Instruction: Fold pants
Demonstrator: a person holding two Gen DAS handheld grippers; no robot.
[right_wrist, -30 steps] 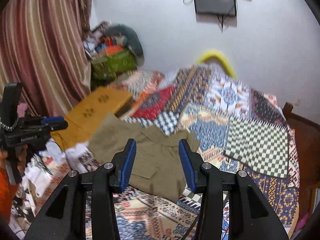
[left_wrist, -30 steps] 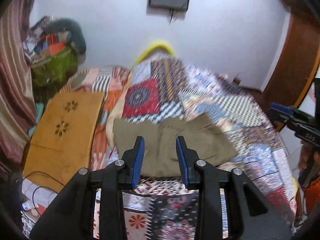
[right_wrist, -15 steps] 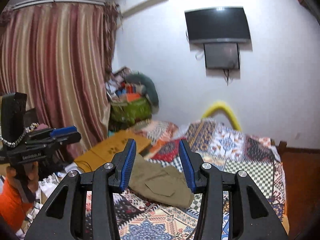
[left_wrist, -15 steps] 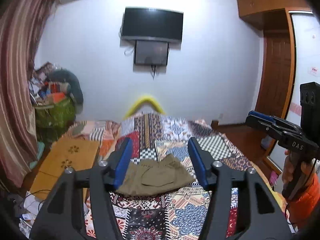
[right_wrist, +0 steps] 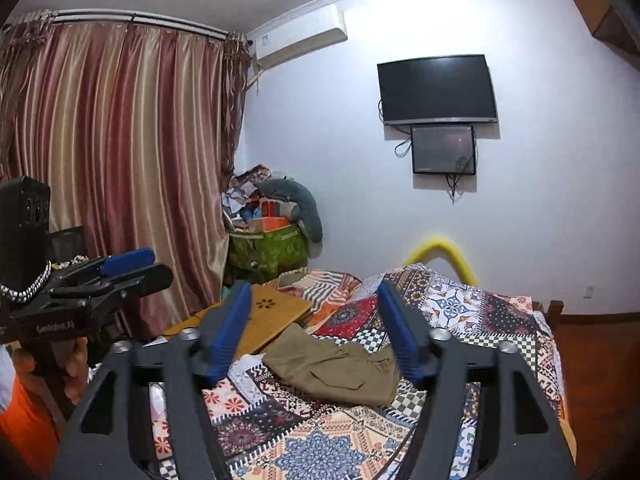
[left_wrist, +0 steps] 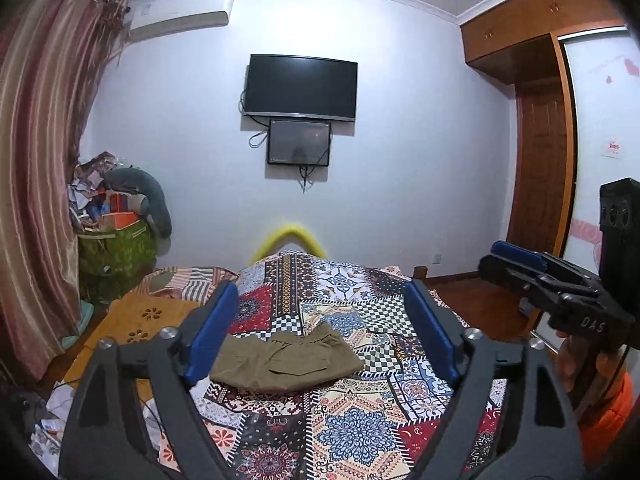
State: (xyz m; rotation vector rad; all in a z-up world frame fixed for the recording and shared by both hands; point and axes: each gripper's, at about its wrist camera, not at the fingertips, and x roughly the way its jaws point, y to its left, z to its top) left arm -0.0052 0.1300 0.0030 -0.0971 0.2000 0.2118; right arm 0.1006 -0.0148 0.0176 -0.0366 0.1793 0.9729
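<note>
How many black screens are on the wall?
2. The big TV hangs high on the white wall above the bed. The small screen sits right under it, touching its bottom edge. None seem hidden.

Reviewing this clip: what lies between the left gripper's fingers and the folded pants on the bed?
Only bare patchwork bedspread. In the left wrist view the left gripper is open and empty, held back from the olive pants, its jaws having just been opening.

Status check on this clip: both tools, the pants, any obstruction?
Left tool and right tool open, empty, jaws just widened. Pants folded on bedspread. Nothing in the way.
</note>
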